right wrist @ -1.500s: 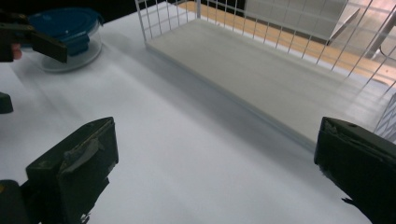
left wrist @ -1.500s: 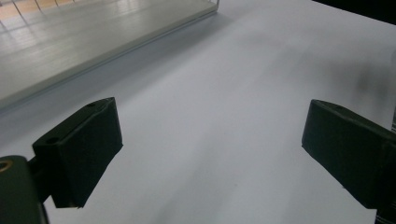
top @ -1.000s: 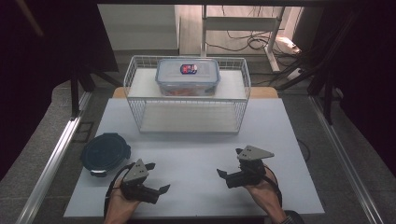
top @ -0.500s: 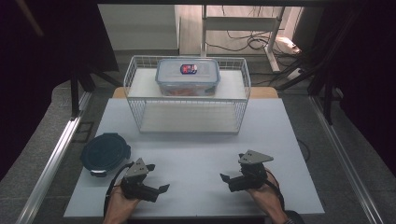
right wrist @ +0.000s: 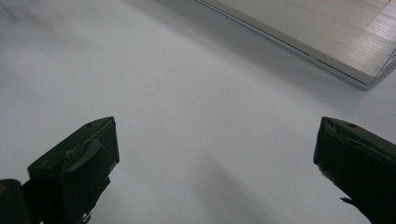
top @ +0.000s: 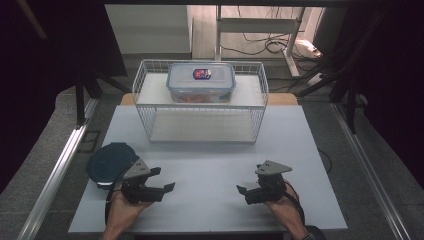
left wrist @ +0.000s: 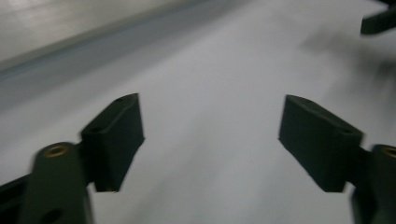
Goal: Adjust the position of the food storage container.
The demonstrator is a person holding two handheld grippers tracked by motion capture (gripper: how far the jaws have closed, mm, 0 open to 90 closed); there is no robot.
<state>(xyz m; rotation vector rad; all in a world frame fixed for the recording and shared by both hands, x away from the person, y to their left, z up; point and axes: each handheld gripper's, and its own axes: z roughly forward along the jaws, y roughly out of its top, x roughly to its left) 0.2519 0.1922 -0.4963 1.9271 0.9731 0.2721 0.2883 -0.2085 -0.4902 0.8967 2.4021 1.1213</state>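
White tabletop (top: 210, 170) carries everything, and nothing looks started. Nearest the hands, a dark blue round lid (top: 111, 162) lies flat at the near left, just beside the left gripper (top: 161, 179), untouched. That gripper's fingers (left wrist: 116, 135) gape wide and empty; the right gripper (top: 243, 192) is likewise spread, holding nothing. Farther back, a clear lidded plastic box (top: 201, 81) sits atop a white wire basket (top: 200, 122). All handling seems left to do.

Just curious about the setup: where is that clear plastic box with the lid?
In the high view the lidded box sits on top of the white wire rack at the table's far side, well beyond both grippers.
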